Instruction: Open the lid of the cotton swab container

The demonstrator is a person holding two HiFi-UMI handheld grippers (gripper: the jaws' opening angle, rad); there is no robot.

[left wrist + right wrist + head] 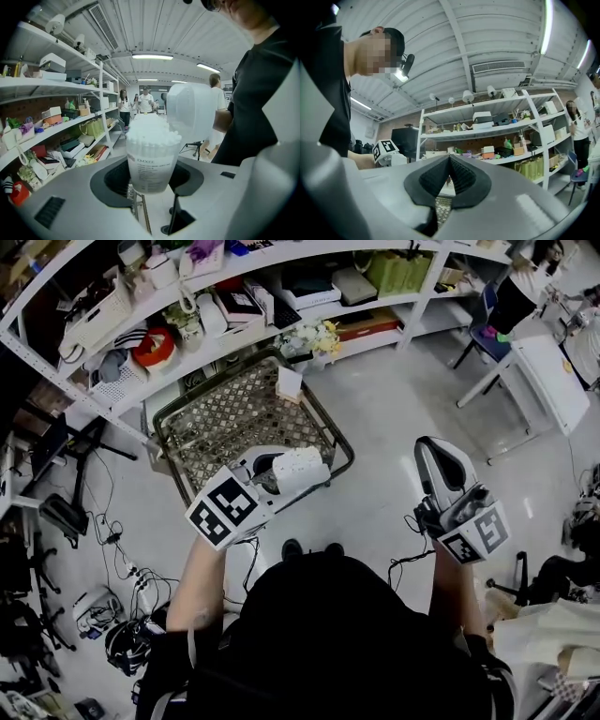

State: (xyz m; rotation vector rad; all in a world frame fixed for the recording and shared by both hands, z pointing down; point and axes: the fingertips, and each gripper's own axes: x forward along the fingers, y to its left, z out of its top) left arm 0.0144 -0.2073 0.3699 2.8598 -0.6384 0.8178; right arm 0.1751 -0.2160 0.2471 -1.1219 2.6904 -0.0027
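Holding the cotton swab container (152, 157) upright in mid-air, its hinged lid (190, 112) already swung open.
The left gripper (151, 180) clamps the container's base, probably so no swabs spill; the right gripper (449, 176), clenched on nothing, hangs well apart, its lid work seemingly done.

The swab container (302, 467) sits between the jaws of the left gripper (281, 474), with its lid (192, 112) tipped up at its right side. Below and beyond it, a wire basket (187, 418) stands on the floor (394, 409), with shelves (234, 277) behind it. The right gripper (433, 454) hangs well apart to the right. A table (548, 381) stands far right.
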